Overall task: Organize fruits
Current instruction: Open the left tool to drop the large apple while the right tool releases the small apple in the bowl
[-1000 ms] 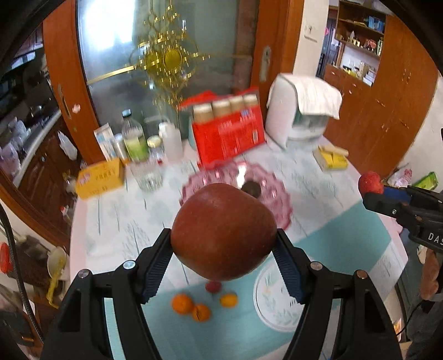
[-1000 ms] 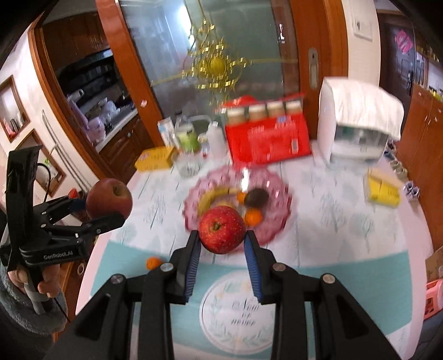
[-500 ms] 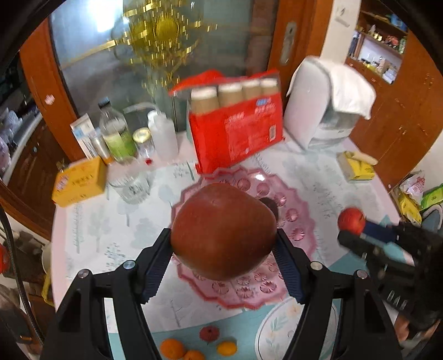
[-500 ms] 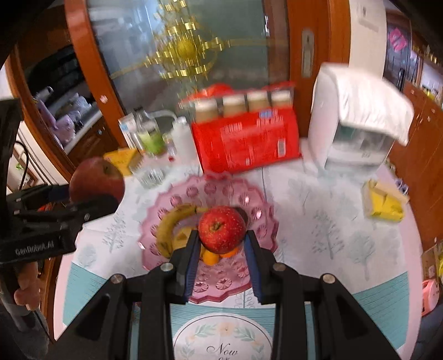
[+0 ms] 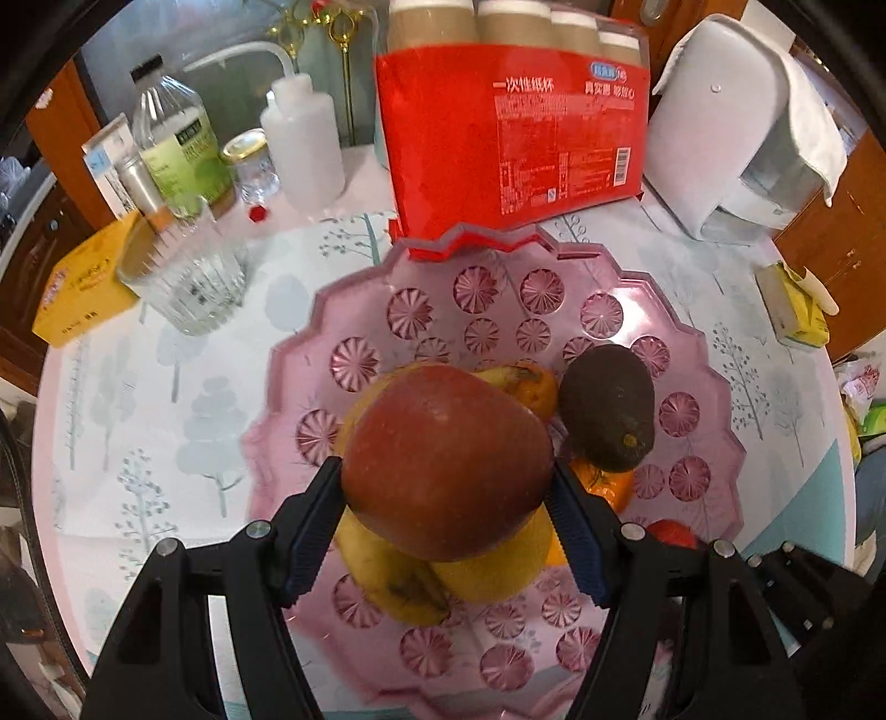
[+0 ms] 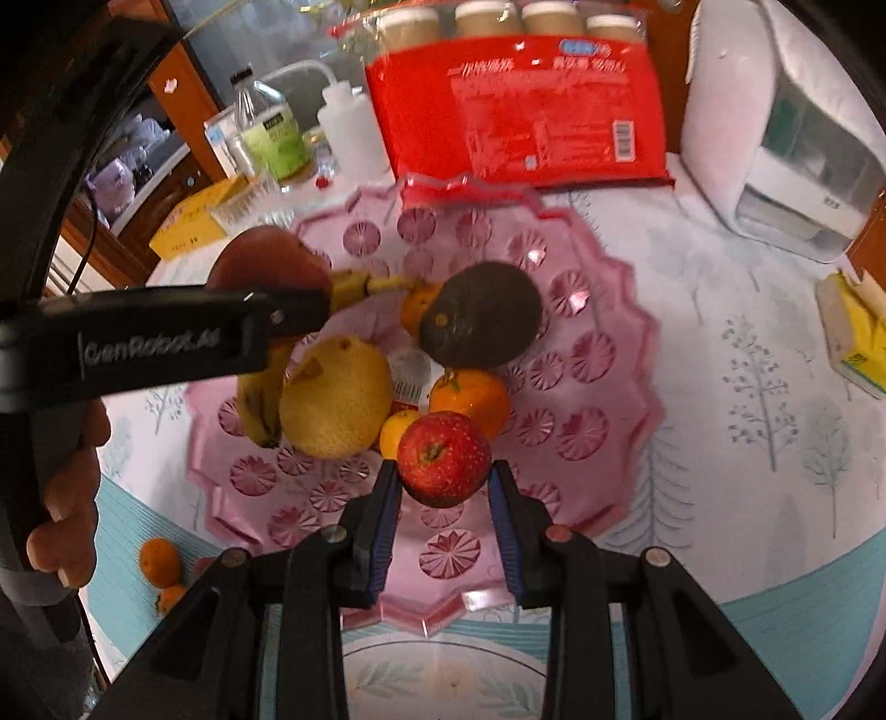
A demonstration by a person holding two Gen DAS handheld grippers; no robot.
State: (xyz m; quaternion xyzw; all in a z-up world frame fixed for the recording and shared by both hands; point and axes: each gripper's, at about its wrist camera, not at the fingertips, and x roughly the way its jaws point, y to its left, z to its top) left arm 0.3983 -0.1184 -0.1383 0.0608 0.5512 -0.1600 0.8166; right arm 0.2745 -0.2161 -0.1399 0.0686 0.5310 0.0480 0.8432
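Round worktop (image 5: 183, 387) under tree-print cloth with teal border (image 6: 803, 603). Behind: frosted glass panel (image 5: 232, 33) in reddish wooden frame (image 5: 55, 116). Wooden cabinets (image 5: 830, 232) at right. Even, diffuse light.

Both views are evenly and brightly lit by soft daylight, admitted through the glass door (image 5: 232, 33) far ahead of the left claw (image 5: 446, 493); only faint shadows are cast on the desk (image 5: 166, 421); small glints are seen on the pink dish (image 5: 554, 249) just ahead of that claw; the left view is rendered sharp at its centre. Motion blur is shown in the right view ahead of the right claw (image 6: 443, 498), where the red pack (image 6: 515, 105) is smeared; straight lines are bowed towards the edges, and the corners are blacked out by the fisheye rim.
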